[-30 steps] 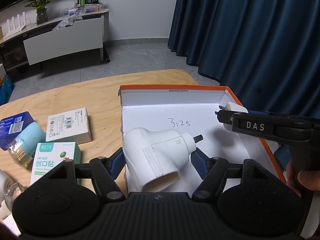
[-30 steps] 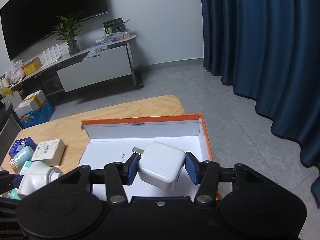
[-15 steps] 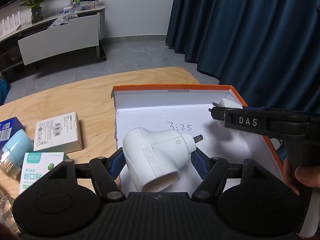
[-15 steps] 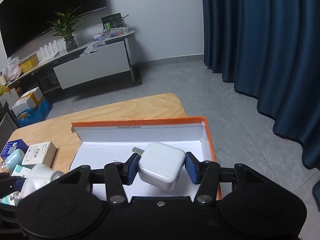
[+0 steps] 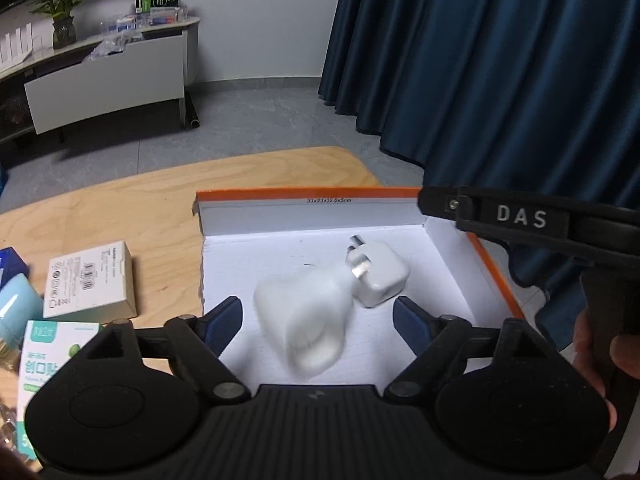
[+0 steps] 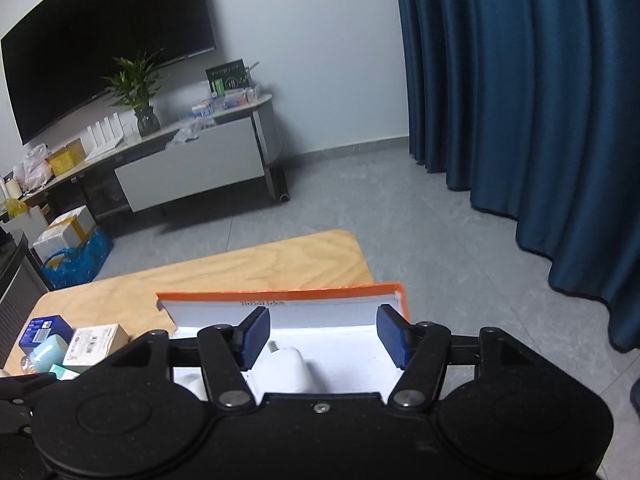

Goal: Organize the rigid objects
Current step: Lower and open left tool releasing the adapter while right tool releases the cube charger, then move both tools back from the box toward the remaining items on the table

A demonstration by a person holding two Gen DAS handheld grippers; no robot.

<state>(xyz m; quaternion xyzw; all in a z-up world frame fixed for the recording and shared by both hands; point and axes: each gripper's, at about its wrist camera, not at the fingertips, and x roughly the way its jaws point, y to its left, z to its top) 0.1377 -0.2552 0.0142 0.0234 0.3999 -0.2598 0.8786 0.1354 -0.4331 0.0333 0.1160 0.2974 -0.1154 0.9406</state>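
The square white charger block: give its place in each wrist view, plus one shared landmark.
Left wrist: the square white charger block lies in the box, right of centre, against the blurred white adapter.
Right wrist: low centre, partly hidden by the gripper body.
Shared landmark: the orange-rimmed white cardboard box.

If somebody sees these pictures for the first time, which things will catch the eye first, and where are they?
First, the orange-edged box with its white inside, on the wooden table. Inside it are a blurred white plug adapter between the open left tongs and a small white charger just behind it. The dark blue curtain fills the right side, and small cartons lie on the table left of the box.
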